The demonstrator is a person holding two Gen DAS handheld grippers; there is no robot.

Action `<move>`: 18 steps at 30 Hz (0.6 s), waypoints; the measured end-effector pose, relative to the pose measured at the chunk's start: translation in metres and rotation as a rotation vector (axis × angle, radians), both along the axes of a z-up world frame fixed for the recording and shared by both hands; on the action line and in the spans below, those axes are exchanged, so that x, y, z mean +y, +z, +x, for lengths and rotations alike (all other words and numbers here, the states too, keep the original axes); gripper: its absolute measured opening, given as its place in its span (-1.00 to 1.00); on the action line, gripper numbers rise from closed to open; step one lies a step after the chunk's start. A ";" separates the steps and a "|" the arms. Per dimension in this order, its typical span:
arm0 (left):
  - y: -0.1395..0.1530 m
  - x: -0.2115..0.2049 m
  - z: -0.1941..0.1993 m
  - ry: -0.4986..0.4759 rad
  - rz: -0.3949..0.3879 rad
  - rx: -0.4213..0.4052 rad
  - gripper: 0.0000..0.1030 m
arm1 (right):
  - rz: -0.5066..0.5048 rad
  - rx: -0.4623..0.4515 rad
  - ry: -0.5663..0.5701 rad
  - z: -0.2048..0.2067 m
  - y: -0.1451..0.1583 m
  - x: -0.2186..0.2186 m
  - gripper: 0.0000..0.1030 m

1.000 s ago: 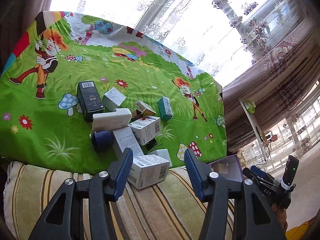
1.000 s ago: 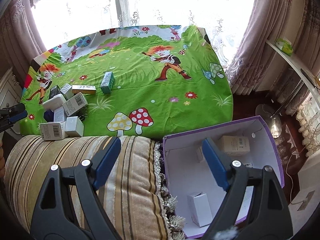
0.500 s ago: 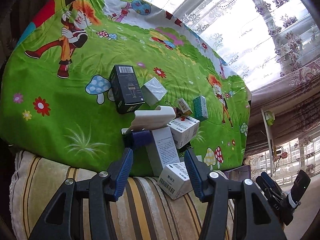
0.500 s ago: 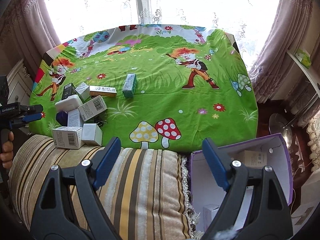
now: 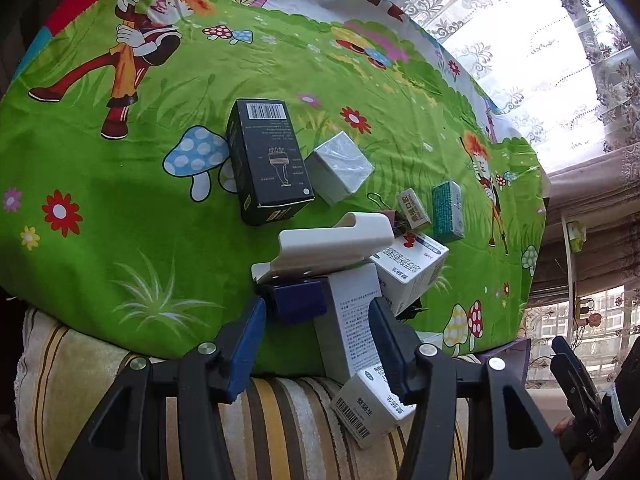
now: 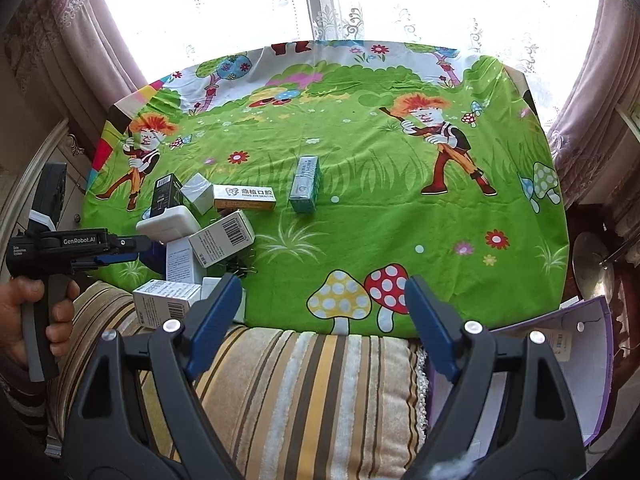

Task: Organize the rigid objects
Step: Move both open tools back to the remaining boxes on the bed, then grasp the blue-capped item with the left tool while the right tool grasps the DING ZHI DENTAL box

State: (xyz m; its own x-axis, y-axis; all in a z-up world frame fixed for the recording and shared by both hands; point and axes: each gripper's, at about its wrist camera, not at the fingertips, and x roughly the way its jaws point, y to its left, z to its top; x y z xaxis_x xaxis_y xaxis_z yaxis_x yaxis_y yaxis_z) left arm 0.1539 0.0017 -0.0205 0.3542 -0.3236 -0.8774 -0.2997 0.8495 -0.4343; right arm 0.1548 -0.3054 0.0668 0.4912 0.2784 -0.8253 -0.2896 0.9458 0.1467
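A bright green cartoon-printed cloth [image 6: 360, 220] carries a heap of small rigid cardboard boxes [image 5: 348, 256] at its near left edge; the right gripper [image 6: 324, 308] gapes empty; the left gripper [image 5: 318, 336] stands part-open, straddling a tall grey-white box [image 5: 352, 320] without gripping it.

The sheet [image 6: 360, 220] was printed matt cloth; the cushion [image 6: 304, 392] was striped, nubbly terry; the boxes [image 5: 408, 268] were smooth card (the black box [image 5: 268, 160] faintly glossy); the case [image 5: 332, 242] was white plastic.
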 end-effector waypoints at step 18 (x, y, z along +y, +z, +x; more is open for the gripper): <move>-0.027 0.007 0.003 0.004 -0.023 0.039 -0.40 | 0.089 0.135 0.182 0.084 -0.021 0.079 0.76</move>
State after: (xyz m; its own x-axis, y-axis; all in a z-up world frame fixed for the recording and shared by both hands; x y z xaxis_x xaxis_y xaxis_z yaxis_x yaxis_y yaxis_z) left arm 0.1570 0.0082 -0.0472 0.3209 -0.3420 -0.8832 -0.3206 0.8383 -0.4411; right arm 0.2390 -0.2260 0.0456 0.3131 0.4266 -0.8485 -0.4264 0.8615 0.2758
